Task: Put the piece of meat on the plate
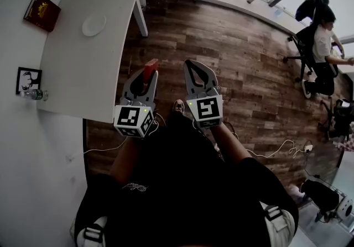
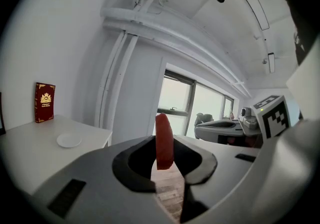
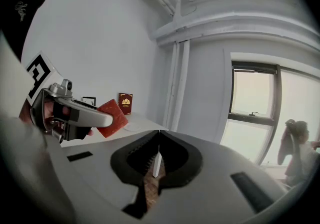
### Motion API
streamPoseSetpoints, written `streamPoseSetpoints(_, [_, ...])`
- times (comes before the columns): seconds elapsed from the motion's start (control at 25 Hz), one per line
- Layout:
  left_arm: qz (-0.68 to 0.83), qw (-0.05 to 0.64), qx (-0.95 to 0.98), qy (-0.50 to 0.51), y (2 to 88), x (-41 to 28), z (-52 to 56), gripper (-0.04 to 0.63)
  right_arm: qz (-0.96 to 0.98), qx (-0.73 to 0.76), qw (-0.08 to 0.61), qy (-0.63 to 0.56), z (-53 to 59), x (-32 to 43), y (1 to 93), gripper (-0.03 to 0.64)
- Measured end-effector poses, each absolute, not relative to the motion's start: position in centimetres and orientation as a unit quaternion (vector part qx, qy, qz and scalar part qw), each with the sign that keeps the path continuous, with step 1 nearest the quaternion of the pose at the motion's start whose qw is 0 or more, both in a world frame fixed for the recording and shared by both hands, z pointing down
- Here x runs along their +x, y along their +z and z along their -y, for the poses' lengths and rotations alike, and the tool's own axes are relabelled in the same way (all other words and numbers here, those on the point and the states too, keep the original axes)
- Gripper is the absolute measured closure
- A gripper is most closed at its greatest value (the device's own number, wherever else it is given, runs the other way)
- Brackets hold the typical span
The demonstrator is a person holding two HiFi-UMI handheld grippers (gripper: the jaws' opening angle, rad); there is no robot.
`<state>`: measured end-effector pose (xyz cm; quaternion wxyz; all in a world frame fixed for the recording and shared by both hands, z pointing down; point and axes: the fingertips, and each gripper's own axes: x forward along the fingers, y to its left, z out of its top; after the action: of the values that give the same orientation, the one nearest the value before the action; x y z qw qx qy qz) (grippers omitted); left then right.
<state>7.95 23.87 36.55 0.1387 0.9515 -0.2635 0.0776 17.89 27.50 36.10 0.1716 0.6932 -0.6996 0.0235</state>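
Observation:
A red slab of meat (image 1: pixel 150 69) stands upright between the tips of my left gripper (image 1: pixel 147 76), which is shut on it. In the left gripper view the meat (image 2: pixel 163 140) sticks up from the jaws. The right gripper view shows the meat (image 3: pixel 113 118) from the side, held out in front of the table. My right gripper (image 1: pixel 194 68) is shut with nothing in it, beside the left one, above the wooden floor. A small white plate (image 1: pixel 94 25) lies on the white table (image 1: pixel 83 74), far ahead and left of both grippers. The plate (image 2: pixel 69 140) is bare.
A dark red book (image 1: pixel 42 11) leans on the wall at the table's far corner. A framed picture (image 1: pixel 28 80) and a water bottle (image 1: pixel 34 94) stand at the table's near left. A person sits on a chair (image 1: pixel 316 55) at the far right. Cables (image 1: pixel 276 149) trail over the floor.

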Motion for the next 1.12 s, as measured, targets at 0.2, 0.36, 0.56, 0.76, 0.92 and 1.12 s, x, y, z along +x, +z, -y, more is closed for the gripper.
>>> streamPoseSetpoints(0.2, [0.276,0.13,0.948,0.096,36.9,11.3,-23.5,0.503,0.717,0.683,0.134,0.046,-26.8,20.7,36.6,0.595])
streamPoseSetpoints(0.36, [0.286,0.117,0.946,0.097,36.2,12.6,-22.4,0.503,0.723,0.674,0.147,0.036,-25.6,22.7,37.0,0.595])
streamPoseSetpoints(0.56, [0.293,0.12,0.942,0.114,37.0,12.2,-21.0,0.503,0.731,0.668,0.131,0.042,-23.9,22.4,37.0,0.595])
streamPoseSetpoints(0.76, [0.285,0.126,0.943,0.118,38.2,12.9,-18.9,0.503,0.732,0.664,0.144,0.046,-21.7,22.5,38.0,0.595])
streamPoseSetpoints(0.92, [0.274,0.129,0.945,0.125,38.3,14.2,-17.3,0.503,0.735,0.662,0.14,0.037,-19.9,23.2,38.0,0.595])
streamPoseSetpoints(1.12, [0.276,0.132,0.943,0.132,38.8,13.7,-14.8,0.503,0.736,0.66,0.146,0.047,-17.3,23.2,38.5,0.595])
